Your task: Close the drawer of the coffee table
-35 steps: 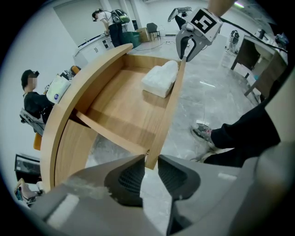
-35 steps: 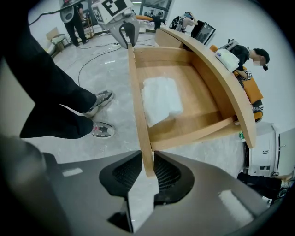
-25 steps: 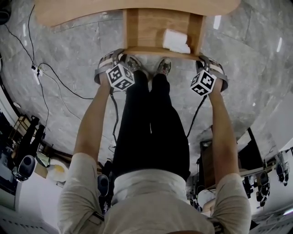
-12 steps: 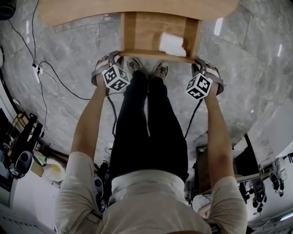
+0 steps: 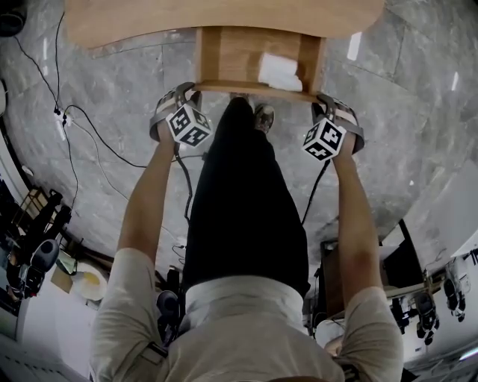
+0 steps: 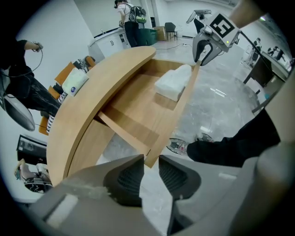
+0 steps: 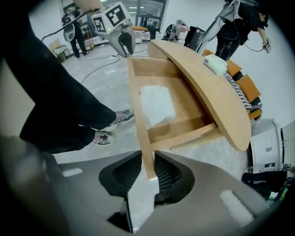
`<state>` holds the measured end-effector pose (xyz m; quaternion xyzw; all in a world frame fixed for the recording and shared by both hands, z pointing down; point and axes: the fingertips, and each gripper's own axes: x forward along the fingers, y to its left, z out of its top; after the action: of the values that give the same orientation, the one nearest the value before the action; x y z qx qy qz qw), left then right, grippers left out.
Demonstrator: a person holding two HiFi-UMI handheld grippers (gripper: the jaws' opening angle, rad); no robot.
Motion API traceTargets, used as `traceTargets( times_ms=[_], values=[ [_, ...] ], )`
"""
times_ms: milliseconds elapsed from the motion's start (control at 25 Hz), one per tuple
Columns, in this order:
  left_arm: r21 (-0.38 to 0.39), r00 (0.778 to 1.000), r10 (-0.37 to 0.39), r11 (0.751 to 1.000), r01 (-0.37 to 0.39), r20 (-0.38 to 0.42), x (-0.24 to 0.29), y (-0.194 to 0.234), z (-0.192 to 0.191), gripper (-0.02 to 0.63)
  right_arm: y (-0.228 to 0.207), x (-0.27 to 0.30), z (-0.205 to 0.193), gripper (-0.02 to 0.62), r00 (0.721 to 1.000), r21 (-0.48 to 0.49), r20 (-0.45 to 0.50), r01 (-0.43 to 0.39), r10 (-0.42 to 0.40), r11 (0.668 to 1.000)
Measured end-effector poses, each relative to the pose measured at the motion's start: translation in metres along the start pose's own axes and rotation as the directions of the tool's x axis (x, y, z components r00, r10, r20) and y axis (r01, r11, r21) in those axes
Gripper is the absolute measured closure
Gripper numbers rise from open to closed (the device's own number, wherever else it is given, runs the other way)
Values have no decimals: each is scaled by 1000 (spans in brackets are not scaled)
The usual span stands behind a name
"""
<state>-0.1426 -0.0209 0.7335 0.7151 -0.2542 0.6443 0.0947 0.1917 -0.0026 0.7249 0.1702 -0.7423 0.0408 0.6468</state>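
- Left gripper (image 6: 150, 163) pointing steeply down, jaws opening, left end corner of the drawer front (image 6: 171, 124) just between the tips, pads off the wood.
- Right gripper (image 7: 147, 159) clamped on the other end of that same panel, one pad flat on each face.
- Drawer (image 5: 231, 52) pulled well out from under the curved top of the coffee table (image 5: 224, 19), beyond both grippers; white soft bundle (image 5: 281, 71) inside, nearer the right gripper.
- Square black-and-white markers on each gripper's cube (patterns, not letters); white packet with blue print (image 6: 73, 80) on the tabletop, print too small to read.
- Black-trousered leg (image 5: 243, 194) and a shoe (image 5: 264, 116) between the grippers, right up at the drawer front; cables (image 5: 58, 113) on the grey marble floor (image 5: 418, 112), out past the left gripper.
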Motion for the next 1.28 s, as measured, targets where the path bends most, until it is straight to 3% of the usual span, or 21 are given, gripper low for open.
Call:
traceTargets(
  times_ms=[1280],
  values=[
    [-47,1000,-14,999,15,9,14,37,20,485,-42,11,11,499,998,62,-55,6,-3,998]
  ],
)
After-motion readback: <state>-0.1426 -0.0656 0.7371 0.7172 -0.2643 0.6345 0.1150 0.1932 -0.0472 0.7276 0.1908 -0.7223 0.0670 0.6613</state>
